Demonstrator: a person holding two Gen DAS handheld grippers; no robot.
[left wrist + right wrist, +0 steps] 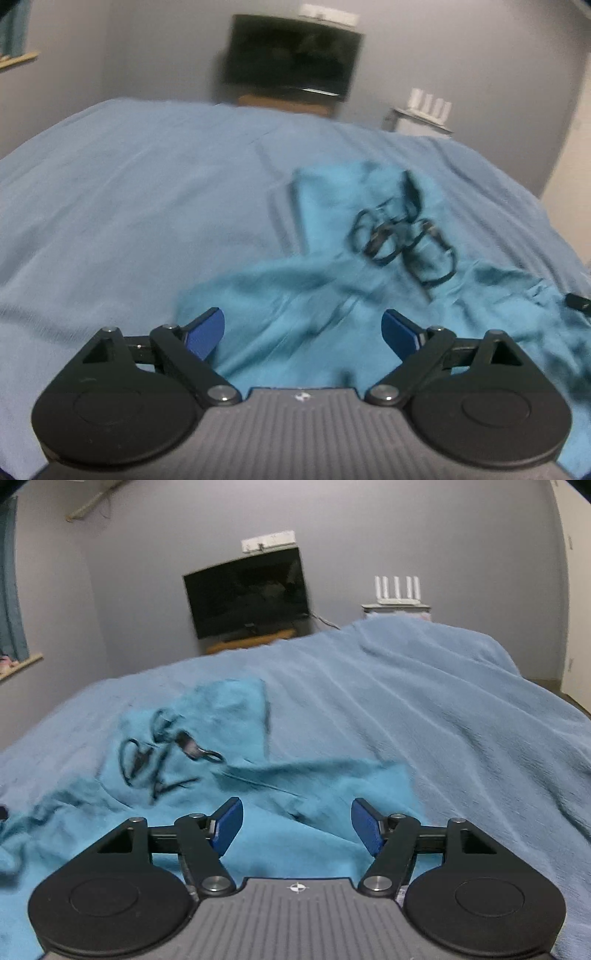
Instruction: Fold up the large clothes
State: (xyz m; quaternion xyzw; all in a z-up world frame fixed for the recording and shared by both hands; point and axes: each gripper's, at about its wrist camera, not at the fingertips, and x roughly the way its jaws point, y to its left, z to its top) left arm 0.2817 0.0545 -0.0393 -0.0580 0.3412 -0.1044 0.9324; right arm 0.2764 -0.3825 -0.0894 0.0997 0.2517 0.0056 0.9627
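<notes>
- Teal garment [332,280] crumpled on a pale blue bedspread [129,206], bunched in loose folds, not laid flat.
- Black printed design [402,240] face up on the garment, creased and partly blurred; wording unreadable.
- Left gripper [303,332] low over the near edge of the garment, blue fingertips [207,332] spread wide, nothing between them; contact with the cloth impossible to tell.
- Small dark object [576,301] at the right edge of the left wrist view, over the garment; too little showing to name.
- Right gripper [297,825] likewise above the teal cloth [258,805], blue pads [365,823] well apart, holding nothing.
- From the right wrist view: garment to the left and below, print [159,753] at mid-left, bare bedspread [443,709] rising in ridges to the right.
- Beyond the bed: dark television [247,590] against a grey wall [147,554], on a wooden stand [251,640].
- White router [397,589] with four upright antennas on a small shelf to the right of the television.
- Curtain [11,583] and window sill [20,666] at far left.
</notes>
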